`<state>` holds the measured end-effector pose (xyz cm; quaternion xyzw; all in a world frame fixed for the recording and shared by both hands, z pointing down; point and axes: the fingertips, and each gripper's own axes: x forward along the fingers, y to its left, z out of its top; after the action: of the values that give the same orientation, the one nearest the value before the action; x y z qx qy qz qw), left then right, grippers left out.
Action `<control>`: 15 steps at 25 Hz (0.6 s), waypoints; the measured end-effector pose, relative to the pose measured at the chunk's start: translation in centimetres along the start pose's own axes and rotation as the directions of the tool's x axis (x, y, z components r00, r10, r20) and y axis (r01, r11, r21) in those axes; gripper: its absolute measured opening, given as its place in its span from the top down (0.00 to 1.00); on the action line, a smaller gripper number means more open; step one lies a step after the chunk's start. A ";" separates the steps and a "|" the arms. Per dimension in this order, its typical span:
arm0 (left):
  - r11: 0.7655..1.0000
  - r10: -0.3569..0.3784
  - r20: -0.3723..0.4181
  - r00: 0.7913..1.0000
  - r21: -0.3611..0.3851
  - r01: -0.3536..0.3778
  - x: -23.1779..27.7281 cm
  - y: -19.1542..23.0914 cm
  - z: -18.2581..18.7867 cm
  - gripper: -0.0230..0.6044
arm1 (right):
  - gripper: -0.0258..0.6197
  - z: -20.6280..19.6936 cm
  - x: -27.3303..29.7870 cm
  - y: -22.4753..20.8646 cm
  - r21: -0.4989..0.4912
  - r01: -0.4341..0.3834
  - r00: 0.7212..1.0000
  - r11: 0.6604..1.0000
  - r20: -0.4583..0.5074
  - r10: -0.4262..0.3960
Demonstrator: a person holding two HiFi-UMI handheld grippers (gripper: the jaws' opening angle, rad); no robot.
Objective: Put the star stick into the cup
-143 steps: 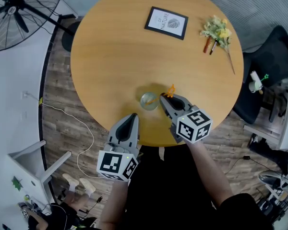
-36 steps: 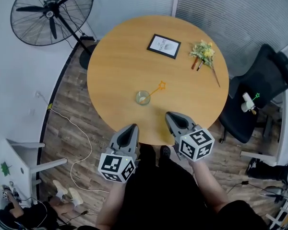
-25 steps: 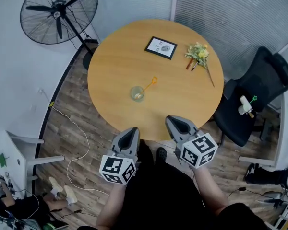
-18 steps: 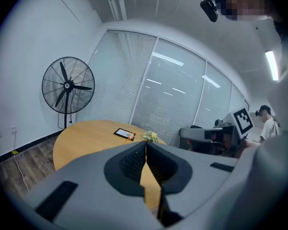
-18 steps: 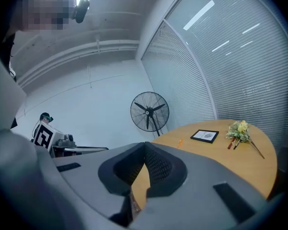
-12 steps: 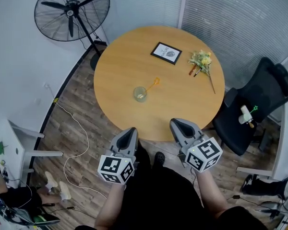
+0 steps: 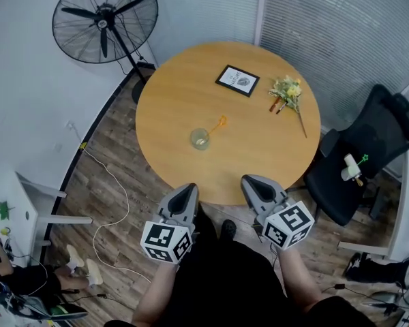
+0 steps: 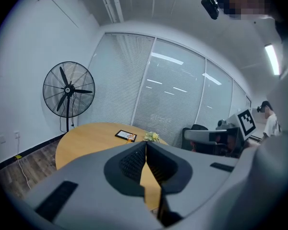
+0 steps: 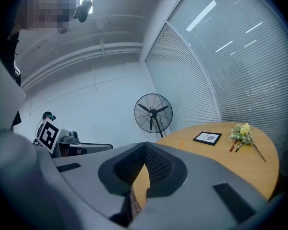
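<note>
Lit brightly and evenly in cool white from ceiling strips [image 8: 271, 59], mirrored as pale streaks in the glass wall [image 8: 177, 87]. Casts only faint, soft shadows on the tabletop [image 7: 184, 94] in the head view. Bends heavily at the edges and darkens to black corners in both gripper views. Blurs close up on the left hand-held gripper [image 8: 146, 145] and right hand-held gripper [image 9: 145, 145], sharpens farther back

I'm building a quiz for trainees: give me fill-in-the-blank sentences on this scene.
1. The cup holds the ___.
2. The left tongs and right tongs are both empty and ___.
3. In the head view, right of the frame lie the ___.
Missing words: star stick; shut; flowers.
</note>
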<state>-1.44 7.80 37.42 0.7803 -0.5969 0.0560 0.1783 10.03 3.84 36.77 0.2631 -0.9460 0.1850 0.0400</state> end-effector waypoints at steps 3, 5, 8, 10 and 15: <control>1.000 0.000 -0.010 1.000 0.005 0.000 0.2 -0.1 -0.2 0.96 | 0.95 -0.2 0.0 -0.2 0.004 0.002 1.000 1.000 0.000 -0.002; 1.000 0.004 -0.010 1.000 0.001 -0.004 0.2 0.0 -0.4 0.96 | 0.95 -0.3 0.1 -0.1 0.001 -0.001 1.000 1.000 -0.003 0.001; 1.000 0.008 -0.012 1.000 -0.008 -0.008 0.2 -0.1 -0.9 0.96 | 0.95 -0.7 -0.1 -0.1 0.003 -0.004 1.000 1.000 -0.010 0.005; 1.000 0.007 -0.015 1.000 -0.009 -0.007 0.2 -0.4 -1.2 0.96 | 0.95 -0.9 -0.3 -0.2 0.008 -0.005 1.000 1.000 -0.012 0.005; 1.000 0.010 -0.016 1.000 0.001 -0.010 0.1 -0.4 -1.1 0.96 | 0.95 -0.9 -0.2 0.0 0.011 -0.014 1.000 1.000 -0.002 0.015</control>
<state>-0.86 8.13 38.36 0.7768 -0.5994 0.0635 0.1824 10.22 4.30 37.60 0.2563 -0.9468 0.1907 0.0380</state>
